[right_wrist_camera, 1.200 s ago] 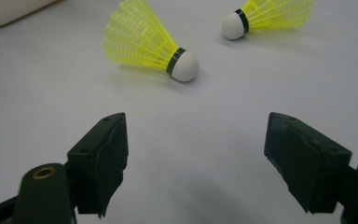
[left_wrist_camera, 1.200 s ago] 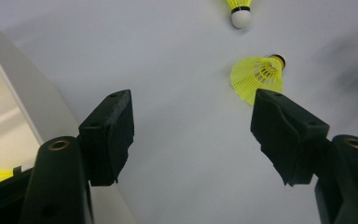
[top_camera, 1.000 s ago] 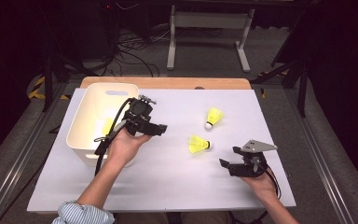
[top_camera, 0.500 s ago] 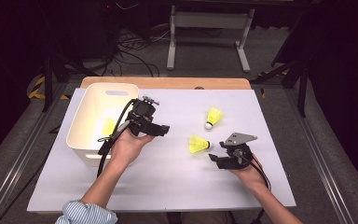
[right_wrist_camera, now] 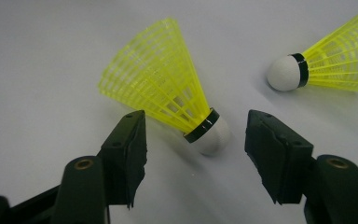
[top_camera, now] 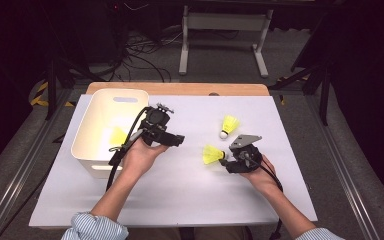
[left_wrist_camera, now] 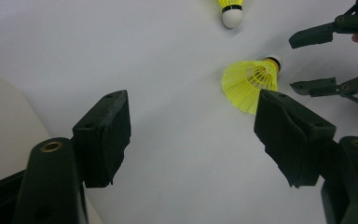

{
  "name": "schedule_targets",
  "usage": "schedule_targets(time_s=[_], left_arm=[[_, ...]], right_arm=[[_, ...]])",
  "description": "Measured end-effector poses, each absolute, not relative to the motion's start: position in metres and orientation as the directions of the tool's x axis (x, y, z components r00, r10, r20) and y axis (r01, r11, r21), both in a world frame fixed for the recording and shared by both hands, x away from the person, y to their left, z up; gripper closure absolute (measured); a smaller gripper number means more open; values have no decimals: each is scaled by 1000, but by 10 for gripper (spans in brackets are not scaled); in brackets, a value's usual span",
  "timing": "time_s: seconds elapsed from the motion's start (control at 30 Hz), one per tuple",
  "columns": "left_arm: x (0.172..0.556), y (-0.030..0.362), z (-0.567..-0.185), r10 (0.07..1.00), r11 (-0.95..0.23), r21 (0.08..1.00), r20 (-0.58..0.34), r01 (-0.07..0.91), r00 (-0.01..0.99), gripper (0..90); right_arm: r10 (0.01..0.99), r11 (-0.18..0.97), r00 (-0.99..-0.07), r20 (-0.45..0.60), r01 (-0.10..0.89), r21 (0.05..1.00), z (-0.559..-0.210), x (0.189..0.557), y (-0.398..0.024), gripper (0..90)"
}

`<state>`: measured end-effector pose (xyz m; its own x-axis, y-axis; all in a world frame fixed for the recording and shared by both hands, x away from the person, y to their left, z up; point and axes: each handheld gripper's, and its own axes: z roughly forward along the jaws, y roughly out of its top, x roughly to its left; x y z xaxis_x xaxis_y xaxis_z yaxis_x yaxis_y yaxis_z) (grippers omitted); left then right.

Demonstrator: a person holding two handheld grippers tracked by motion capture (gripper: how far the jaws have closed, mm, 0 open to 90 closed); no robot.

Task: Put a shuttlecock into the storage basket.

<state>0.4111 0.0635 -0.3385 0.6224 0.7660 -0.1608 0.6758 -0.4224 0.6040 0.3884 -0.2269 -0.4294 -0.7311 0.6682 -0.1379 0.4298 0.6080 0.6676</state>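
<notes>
A yellow shuttlecock [top_camera: 211,154] lies on its side on the white table [top_camera: 180,200], its skirt pointing left. My right gripper [top_camera: 225,162] is at its cork end. In the right gripper view the white cork and the black band [right_wrist_camera: 204,127] sit between the jaws, and the pads are clear of it on both sides. These jaws have just been closing. A second shuttlecock [top_camera: 229,125] lies a little farther back. My left gripper [top_camera: 177,141] hovers open beside the white bin [top_camera: 105,165], with nothing between its jaws [left_wrist_camera: 191,112]. It looks toward the near shuttlecock [left_wrist_camera: 249,84].
The white bin stands at the table's left and holds another yellow shuttlecock [top_camera: 117,136]. A wooden board edge [top_camera: 180,88] runs along the table's back. Dark floor, cables and a metal stand lie beyond.
My right gripper has moved left across the table up to the near shuttlecock, and its jaws stand narrower around the cork. The left hand has stayed in place.
</notes>
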Motion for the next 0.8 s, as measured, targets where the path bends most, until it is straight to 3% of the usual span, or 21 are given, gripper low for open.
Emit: schedule_targets(time_s=[0.4, 0.8], left_arm=[[412, 65, -338, 766, -422, 605, -161, 675, 623, 273], [413, 60, -343, 767, -432, 591, -157, 682, 622, 254]], right_arm=[[650, 640, -752, -114, 460, 615, -439, 404, -224, 337], [623, 666, -776, -99, 460, 587, -445, 411, -220, 339]])
